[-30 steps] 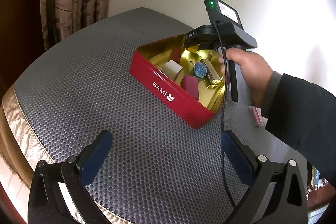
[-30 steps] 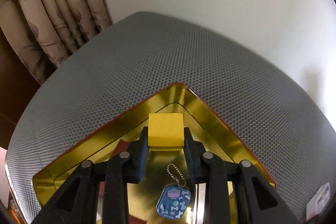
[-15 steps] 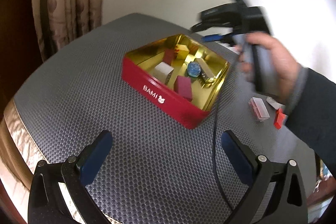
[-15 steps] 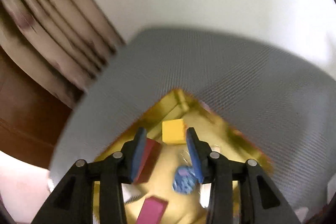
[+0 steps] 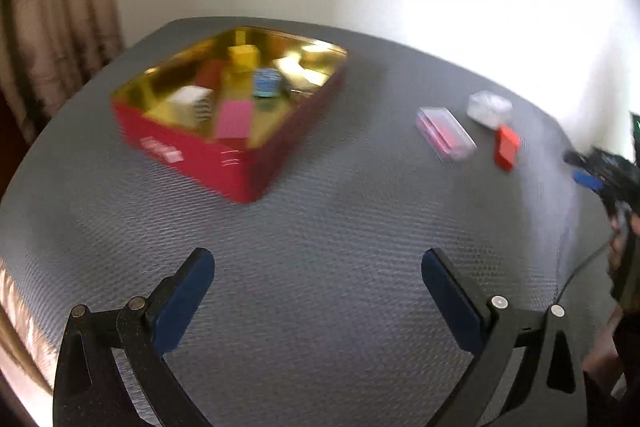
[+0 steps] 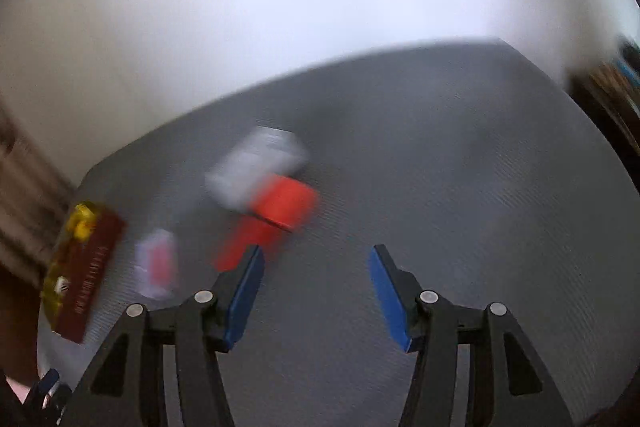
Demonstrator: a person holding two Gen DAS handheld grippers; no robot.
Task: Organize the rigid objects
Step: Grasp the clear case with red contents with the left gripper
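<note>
Right gripper (image 6: 316,291) is seen released, jaws just widened, empty; red block (image 6: 268,223) is laid lengthwise toward upper right.

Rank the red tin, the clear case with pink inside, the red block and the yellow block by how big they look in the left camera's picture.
1. red tin
2. clear case
3. red block and yellow block: they look about alike, and blur and distance from the camera make ranking them unsure.

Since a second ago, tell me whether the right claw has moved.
Yes. The right claw has left the red tin, now at its view's left edge, and swung over the mat toward the orange block, jaws just opened, empty.
</note>
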